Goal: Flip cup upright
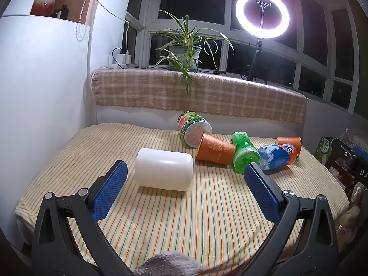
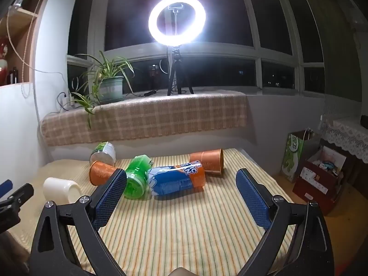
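Note:
Several cups lie on their sides on the striped tablecloth [image 1: 184,218]. A white cup [image 1: 163,171] lies nearest my left gripper [image 1: 185,172], just ahead of its left finger; it also shows in the right wrist view [image 2: 61,189]. Behind lie an orange cup [image 1: 215,150], a green cup [image 1: 245,153], a blue and orange cup [image 1: 277,156] and a second orange cup [image 1: 291,143]. My right gripper [image 2: 181,180] is open, with the blue and orange cup [image 2: 176,179] and green cup [image 2: 136,176] just ahead. Both grippers are empty.
A green-labelled clear cup [image 1: 194,130] lies at the back. A checked cloth covers the window ledge [image 1: 207,94] with a potted plant [image 1: 184,53] and a ring light [image 1: 262,13]. Bags and a box [image 2: 317,174] stand on the floor right of the table.

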`<action>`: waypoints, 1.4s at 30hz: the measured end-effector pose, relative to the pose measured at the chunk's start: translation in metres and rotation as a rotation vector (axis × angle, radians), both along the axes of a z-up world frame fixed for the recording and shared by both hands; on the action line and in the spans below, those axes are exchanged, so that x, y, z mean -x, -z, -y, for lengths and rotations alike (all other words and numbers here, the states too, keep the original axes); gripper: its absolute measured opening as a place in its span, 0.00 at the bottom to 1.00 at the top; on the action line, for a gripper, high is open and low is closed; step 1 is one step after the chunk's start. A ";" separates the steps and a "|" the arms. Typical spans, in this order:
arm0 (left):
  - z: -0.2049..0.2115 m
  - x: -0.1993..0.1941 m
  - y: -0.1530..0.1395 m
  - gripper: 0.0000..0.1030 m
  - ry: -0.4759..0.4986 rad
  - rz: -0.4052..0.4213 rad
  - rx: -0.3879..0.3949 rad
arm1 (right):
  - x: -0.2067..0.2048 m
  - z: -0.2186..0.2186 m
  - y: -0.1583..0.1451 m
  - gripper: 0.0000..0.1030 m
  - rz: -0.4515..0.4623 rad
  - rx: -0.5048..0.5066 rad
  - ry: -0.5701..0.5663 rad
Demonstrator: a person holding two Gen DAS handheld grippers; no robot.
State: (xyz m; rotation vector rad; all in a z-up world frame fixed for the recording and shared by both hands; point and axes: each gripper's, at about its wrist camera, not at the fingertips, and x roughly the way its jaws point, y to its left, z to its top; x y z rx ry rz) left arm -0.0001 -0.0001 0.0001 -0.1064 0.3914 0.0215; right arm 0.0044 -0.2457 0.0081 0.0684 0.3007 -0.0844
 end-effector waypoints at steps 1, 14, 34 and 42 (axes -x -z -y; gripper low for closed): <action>0.000 0.000 0.000 1.00 0.002 -0.004 0.007 | 0.000 -0.001 0.000 0.93 0.004 0.000 0.000; -0.004 0.002 -0.002 1.00 -0.002 -0.001 -0.002 | 0.001 -0.007 -0.001 0.93 0.006 0.042 0.001; -0.011 0.000 -0.001 1.00 -0.010 -0.001 -0.003 | -0.003 -0.008 0.009 0.93 -0.021 0.027 -0.006; -0.011 0.000 0.000 1.00 -0.008 -0.001 -0.003 | -0.003 -0.007 0.010 0.93 -0.024 0.022 -0.006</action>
